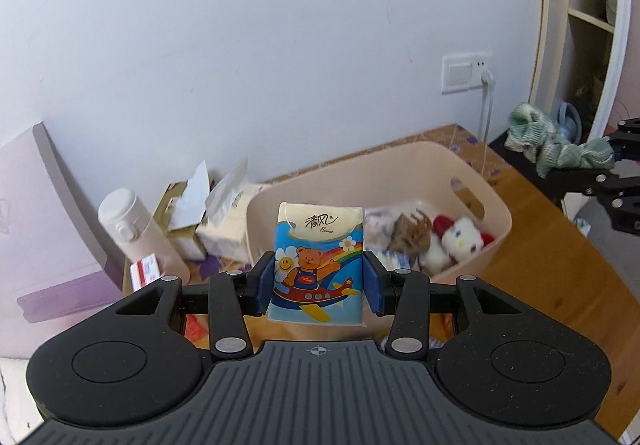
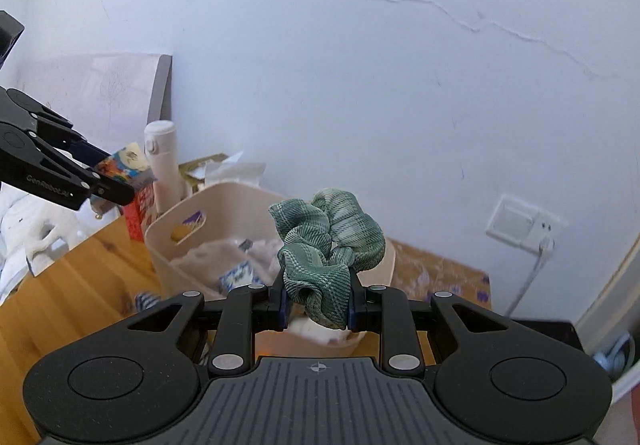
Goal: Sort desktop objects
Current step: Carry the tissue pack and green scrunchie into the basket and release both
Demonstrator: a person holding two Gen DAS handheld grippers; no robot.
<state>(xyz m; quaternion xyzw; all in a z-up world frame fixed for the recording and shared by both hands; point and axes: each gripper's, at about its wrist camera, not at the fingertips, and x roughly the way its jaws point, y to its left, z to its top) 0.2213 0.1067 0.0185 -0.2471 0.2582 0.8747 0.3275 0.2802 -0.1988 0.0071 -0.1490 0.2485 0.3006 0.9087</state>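
Note:
My left gripper (image 1: 319,285) is shut on a small tissue pack (image 1: 318,261) printed with a cartoon bear on a plane, held upright in the air in front of the beige plastic basket (image 1: 468,169). My right gripper (image 2: 318,305) is shut on a green plaid scrunchie (image 2: 328,241), lifted above the same basket (image 2: 160,241). In the left wrist view the scrunchie (image 1: 556,143) and right gripper show at the far right. The tissue pack (image 2: 124,161) in the left gripper's fingers (image 2: 108,189) appears at the left of the right wrist view. Inside the basket lie plush toys (image 1: 456,241) and a hair claw (image 1: 412,233).
A white bottle (image 1: 136,229), open tissue boxes (image 1: 208,213) and a red-and-white box (image 1: 146,271) stand by the wall left of the basket. The wooden desk (image 1: 560,277) runs right to its edge. A wall socket with a cable (image 1: 486,81) and a shelf unit (image 1: 588,25) sit at the right.

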